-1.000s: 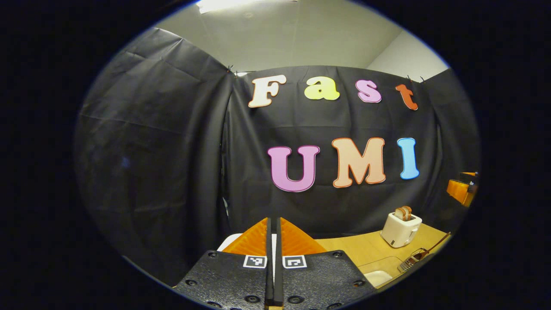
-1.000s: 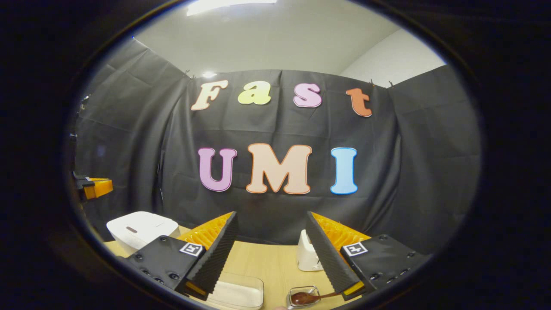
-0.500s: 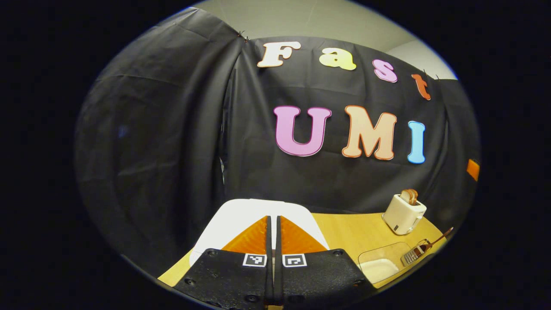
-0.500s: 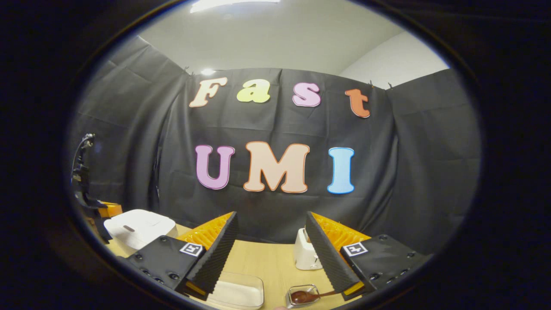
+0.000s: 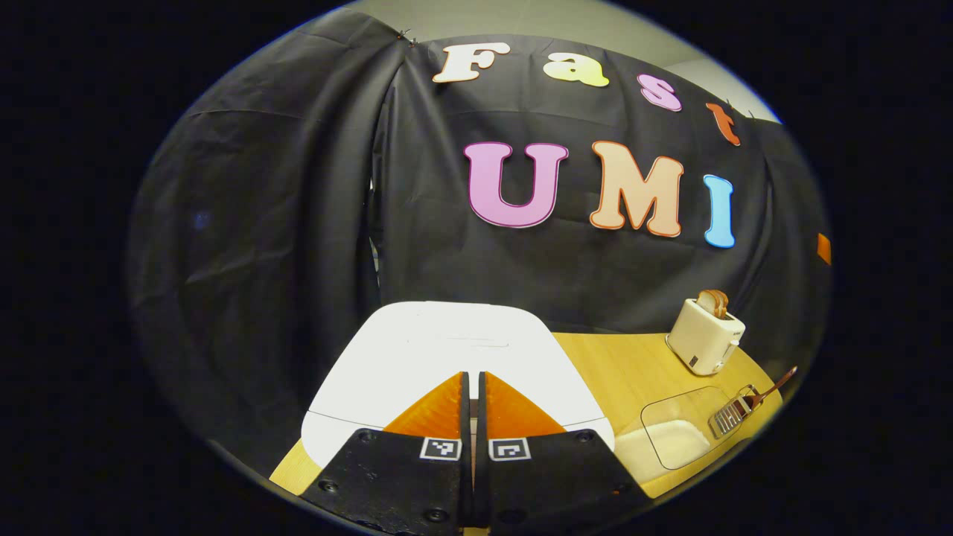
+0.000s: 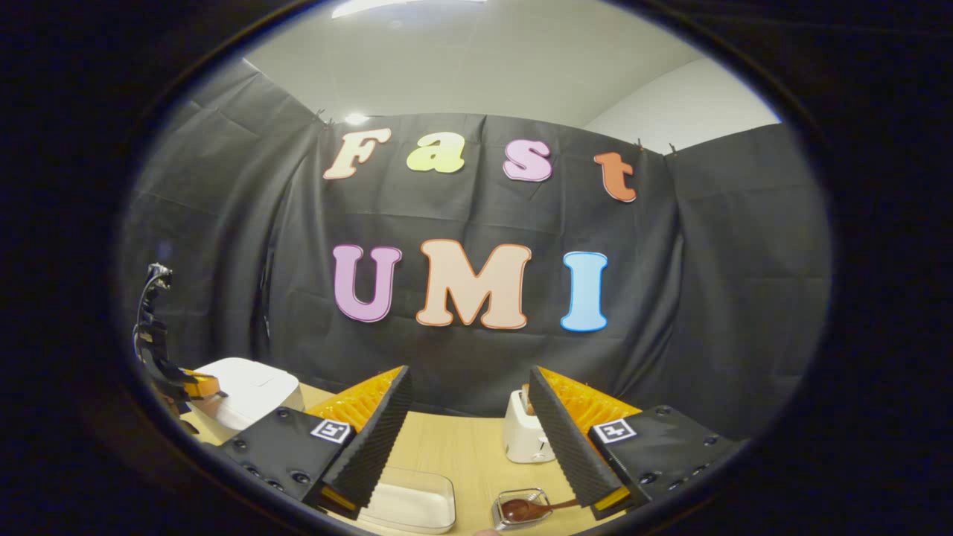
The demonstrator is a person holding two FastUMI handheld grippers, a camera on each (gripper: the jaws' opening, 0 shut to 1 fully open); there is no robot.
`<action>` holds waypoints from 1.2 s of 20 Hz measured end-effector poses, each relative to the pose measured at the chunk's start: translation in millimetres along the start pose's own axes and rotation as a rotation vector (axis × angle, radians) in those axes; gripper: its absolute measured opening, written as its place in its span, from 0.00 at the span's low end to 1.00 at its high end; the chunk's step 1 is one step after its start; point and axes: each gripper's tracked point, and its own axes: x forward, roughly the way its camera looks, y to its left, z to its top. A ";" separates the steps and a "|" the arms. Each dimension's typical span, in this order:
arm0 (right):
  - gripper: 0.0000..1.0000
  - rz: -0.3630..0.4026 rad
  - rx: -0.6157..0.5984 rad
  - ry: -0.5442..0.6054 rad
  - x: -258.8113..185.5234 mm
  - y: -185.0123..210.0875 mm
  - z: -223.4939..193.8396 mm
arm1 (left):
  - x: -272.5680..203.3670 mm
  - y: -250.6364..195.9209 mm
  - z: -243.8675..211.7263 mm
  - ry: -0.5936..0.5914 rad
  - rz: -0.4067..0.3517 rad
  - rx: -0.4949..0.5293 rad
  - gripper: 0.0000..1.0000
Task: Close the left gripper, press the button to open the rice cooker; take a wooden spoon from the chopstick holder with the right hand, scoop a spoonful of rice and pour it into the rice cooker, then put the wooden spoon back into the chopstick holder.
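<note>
With its fingers pressed together and nothing between them, my left gripper (image 5: 470, 394) hangs over the near edge of the cooker (image 5: 454, 357); I cannot tell whether the tips touch the lid. The lid is down. In the left gripper view, right of the cooker on the table (image 5: 618, 365), sits a clear tub (image 5: 681, 435) with white rice in its bottom. Just beyond it is the holder (image 5: 731, 417), with the spoon (image 5: 774, 381) handle slanting up out of it. Farther back, near the wall, stands a toaster (image 5: 703, 339) with bread in its slot.

My right gripper (image 6: 469, 406) hangs above the table with its fingers spread wide, gripping nothing. In the right gripper view the tub (image 6: 409, 506) lies just under the near finger on the view's left, and the holder (image 6: 521, 510) lies low between the fingers with the spoon's (image 6: 532, 508) dark bowl resting in it. The toaster (image 6: 525, 435) is past that, partly behind the other finger. Far off at the view's left edge I see the cooker (image 6: 246, 391) and the left gripper (image 6: 195, 385) at its near side.
</note>
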 end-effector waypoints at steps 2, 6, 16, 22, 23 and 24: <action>0.99 -0.005 0.003 0.000 -0.3 -0.5 0.6 | 1.0 1.8 -6.7 0.017 0.002 0.002 0.00; 0.97 -0.006 0.007 -0.007 0.0 0.0 0.9 | 1.1 1.6 -12.1 0.025 0.003 0.005 0.00; 1.00 -0.008 0.021 -0.022 -4.1 -6.4 5.9 | 0.9 3.3 0.5 -0.007 0.047 -0.023 0.00; 1.00 -0.040 0.024 -0.009 -6.9 -29.5 -0.6 | -9.3 -18.6 49.6 -0.141 0.020 0.051 0.49; 1.00 -0.044 0.027 -0.009 -7.1 -33.1 -1.3 | -11.5 -21.5 58.2 -0.162 0.018 0.058 0.61; 1.00 -0.049 0.027 -0.010 -7.6 -36.2 -1.3 | -14.0 -24.0 68.4 -0.184 0.020 0.065 0.67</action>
